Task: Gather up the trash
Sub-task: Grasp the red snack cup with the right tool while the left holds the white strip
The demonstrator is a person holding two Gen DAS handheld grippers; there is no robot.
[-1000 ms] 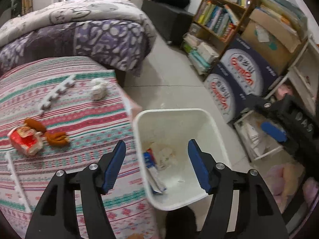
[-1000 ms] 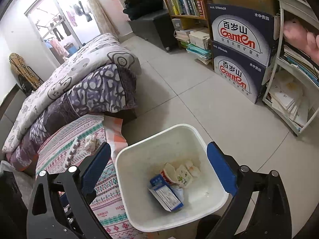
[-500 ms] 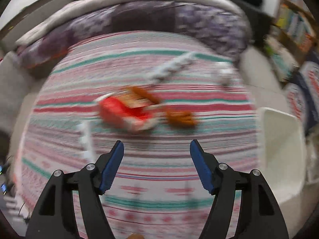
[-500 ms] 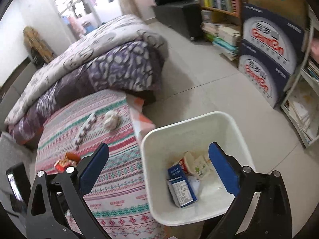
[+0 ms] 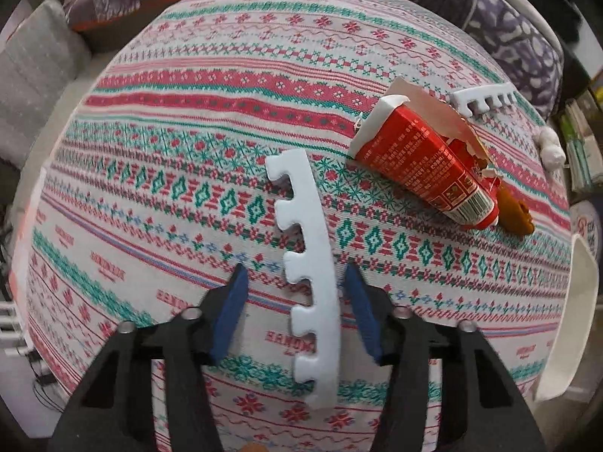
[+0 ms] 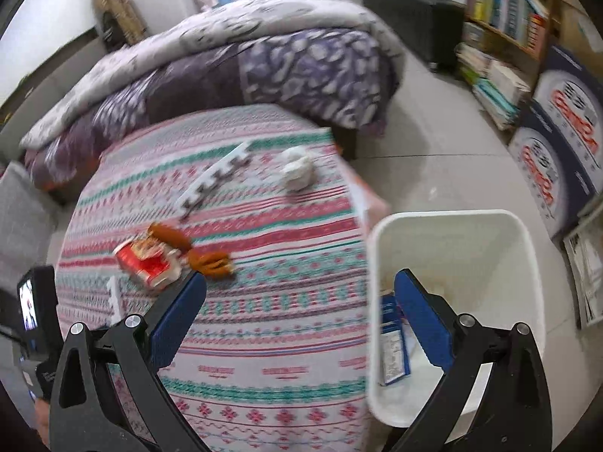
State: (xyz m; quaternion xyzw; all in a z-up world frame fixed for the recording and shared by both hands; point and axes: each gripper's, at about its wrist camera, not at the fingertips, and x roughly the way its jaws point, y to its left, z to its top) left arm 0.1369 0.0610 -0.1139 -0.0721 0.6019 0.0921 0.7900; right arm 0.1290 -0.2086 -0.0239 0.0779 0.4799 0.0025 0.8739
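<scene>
A white notched foam strip lies on the patterned tablecloth. My left gripper is open with its fingers on either side of the strip, not closed on it. A torn red carton and a brown scrap lie to the right, with a second foam strip and a crumpled tissue beyond. My right gripper is open and empty, above the table's edge beside the white bin. The carton, second foam strip and tissue show in the right wrist view.
The bin holds a blue and white box and stands on the tiled floor to the right of the table. A bed with a purple quilt lies behind the table. Bookshelves and blue cartons line the right wall.
My left gripper swung from over the bin to the table and came down around the near foam strip. My right gripper shifted left, from over the bin toward the table's edge.
</scene>
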